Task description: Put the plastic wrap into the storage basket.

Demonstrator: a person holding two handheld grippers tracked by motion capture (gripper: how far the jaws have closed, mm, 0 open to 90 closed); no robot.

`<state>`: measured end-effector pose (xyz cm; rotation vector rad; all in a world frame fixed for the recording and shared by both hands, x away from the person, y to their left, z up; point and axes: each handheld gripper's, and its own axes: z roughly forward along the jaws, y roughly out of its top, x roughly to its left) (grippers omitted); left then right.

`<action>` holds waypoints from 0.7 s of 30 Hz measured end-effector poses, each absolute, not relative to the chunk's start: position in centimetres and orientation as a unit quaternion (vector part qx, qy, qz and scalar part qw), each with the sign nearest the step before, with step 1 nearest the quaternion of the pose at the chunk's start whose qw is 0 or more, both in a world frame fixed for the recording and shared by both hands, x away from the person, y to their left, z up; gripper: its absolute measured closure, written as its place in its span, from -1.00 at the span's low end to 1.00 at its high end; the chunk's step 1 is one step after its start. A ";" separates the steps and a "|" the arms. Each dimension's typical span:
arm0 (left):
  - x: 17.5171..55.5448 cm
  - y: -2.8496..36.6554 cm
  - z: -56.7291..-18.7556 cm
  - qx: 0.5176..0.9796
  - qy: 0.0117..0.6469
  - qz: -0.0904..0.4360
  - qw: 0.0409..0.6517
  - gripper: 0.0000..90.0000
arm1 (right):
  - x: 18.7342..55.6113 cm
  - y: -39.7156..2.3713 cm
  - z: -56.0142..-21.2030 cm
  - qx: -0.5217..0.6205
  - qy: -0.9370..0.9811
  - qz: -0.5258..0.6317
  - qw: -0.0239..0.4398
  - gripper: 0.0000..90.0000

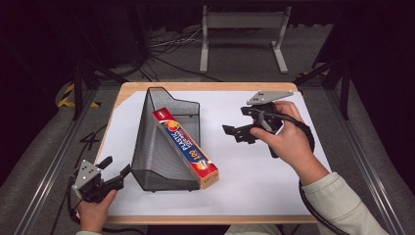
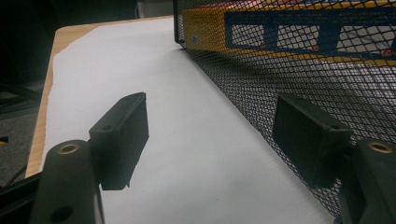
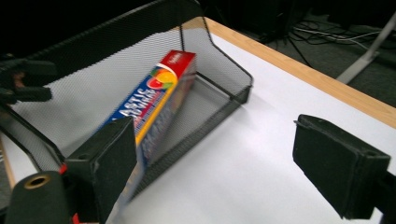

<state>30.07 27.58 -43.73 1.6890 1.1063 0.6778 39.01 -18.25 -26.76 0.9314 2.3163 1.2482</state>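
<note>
Box: a long red, orange and blue cardboard box of plastic wrap (image 1: pixel 188 149) lies slanted inside a black wire-mesh desk tray (image 1: pixel 161 147), its far end propped on the tray's right wall and its near end poking out over the tray's low front edge.
Writing: in the high view, white letters on the blue band read "100 PLASTIC"; smaller print is too blurred to read. The right gripper view shows part of the same word, "ASTIC" (image 3: pixel 140 105).
Table: a wooden tabletop (image 1: pixel 205 86) covered by a white sheet (image 1: pixel 254 181), with the tray left of centre.
Left gripper (image 1: pixel 117 172): held low at the table's near-left corner, jaws spread apart and empty, just beside the tray's left wall; its own view shows the mesh (image 2: pixel 299 70) close by the right jaw, with the box's yellow and blue side visible through it.
Right gripper (image 1: pixel 235 131): held above the sheet, right of the tray and apart from it, jaws wide and holding nothing.
Surroundings: dark floor, cables and a grey metal stand (image 1: pixel 242 34) beyond the table.
</note>
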 end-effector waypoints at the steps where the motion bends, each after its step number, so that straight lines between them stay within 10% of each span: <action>1: 30.1 27.6 -43.7 0.694 0.454 0.279 0.485 -0.38 | 39.0 -18.9 -26.9 0.330 0.815 0.444 0.174 -0.70; 21: 30.2 27.6 -44.1 0.692 0.457 0.276 0.486 -0.47 | 39.3 -32.6 -33.7 0.396 0.777 0.452 0.190 -0.74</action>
